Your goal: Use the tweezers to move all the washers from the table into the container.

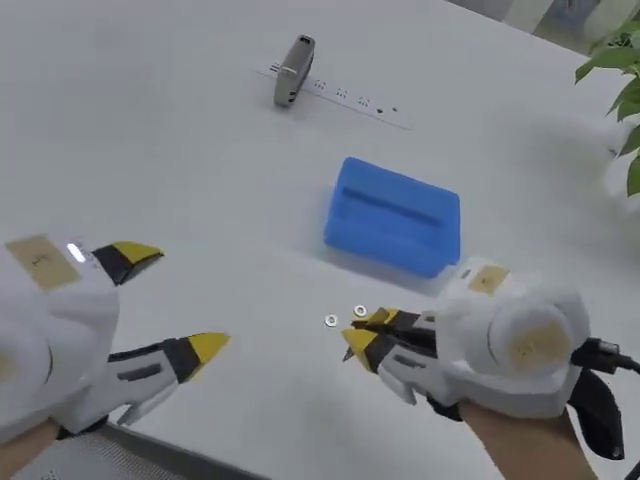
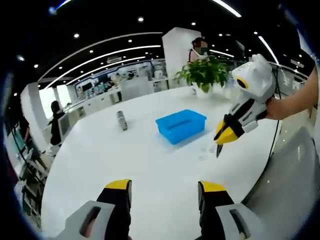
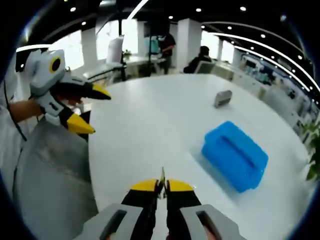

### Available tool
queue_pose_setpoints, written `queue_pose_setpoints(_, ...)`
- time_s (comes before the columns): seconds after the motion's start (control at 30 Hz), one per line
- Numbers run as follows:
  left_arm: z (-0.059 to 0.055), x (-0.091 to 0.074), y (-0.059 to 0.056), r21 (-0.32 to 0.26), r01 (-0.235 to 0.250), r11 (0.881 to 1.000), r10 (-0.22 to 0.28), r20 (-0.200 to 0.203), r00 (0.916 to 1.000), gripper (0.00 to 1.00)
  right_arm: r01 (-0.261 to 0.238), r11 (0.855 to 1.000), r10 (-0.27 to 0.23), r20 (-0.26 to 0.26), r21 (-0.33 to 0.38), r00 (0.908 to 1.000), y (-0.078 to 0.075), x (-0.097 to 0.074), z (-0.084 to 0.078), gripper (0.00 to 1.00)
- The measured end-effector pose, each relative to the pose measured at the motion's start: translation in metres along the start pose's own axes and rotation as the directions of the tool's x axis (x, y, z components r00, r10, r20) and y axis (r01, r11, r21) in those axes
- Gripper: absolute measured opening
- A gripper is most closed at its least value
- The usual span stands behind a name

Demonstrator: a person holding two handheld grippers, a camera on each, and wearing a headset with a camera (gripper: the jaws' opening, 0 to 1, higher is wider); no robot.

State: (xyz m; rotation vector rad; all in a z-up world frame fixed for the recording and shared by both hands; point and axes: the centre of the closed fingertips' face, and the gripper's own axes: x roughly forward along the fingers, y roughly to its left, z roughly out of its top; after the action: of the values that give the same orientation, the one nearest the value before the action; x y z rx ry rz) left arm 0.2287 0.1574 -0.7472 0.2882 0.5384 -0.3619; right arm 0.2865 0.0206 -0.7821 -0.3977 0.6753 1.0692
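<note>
Right tongs [image 1: 362,332], gripping tweezers [image 3: 162,176], hover just beside two washers [image 1: 331,320].

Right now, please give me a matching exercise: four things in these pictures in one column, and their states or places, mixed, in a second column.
1 left gripper
2 right gripper
3 container
4 washers

A lying on the table, outside the box
B open, holding nothing
C shut on the tweezers
D blue

Pairs: 1-B, 2-C, 3-D, 4-A
</note>
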Motion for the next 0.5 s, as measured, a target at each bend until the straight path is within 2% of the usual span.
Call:
queue_pose_setpoints(0.07,0.004,0.0,0.002,-0.041,-0.026,0.999,0.027,0.021,0.9994,0.58,0.012,0.999,-0.014,0.025,0.047,0.9996,-0.009,0.002,0.004,0.02)
queue_pose_setpoints(0.13,0.006,0.001,0.003,-0.096,-0.049,0.994,0.054,0.042,0.9977,0.67,0.019,0.998,-0.021,0.03,0.06,0.9993,-0.015,0.005,0.004,0.02)
queue_pose_setpoints(0.2,0.006,0.002,0.005,-0.113,-0.066,0.991,0.072,0.05,0.9962,0.74,0.035,0.996,-0.039,0.041,0.085,0.9984,-0.022,0.01,0.006,0.03)
queue_pose_setpoints(0.3,0.005,0.006,0.011,-0.117,-0.103,0.988,0.11,0.059,0.9922,0.83,0.041,0.993,-0.046,0.047,0.107,0.9978,-0.026,0.019,0.007,0.03)
queue_pose_setpoints(0.37,0.004,0.007,0.015,-0.125,-0.121,0.985,0.13,0.069,0.9891,0.85,0.053,0.994,-0.057,0.044,0.101,0.9974,-0.028,0.024,0.007,0.03)
queue_pose_setpoints(0.5,-0.003,0.007,0.023,-0.124,-0.156,0.98,0.162,0.043,0.9859,0.87,0.063,0.992,-0.069,0.048,0.111,0.9965,-0.031,0.03,0.006,0.03)
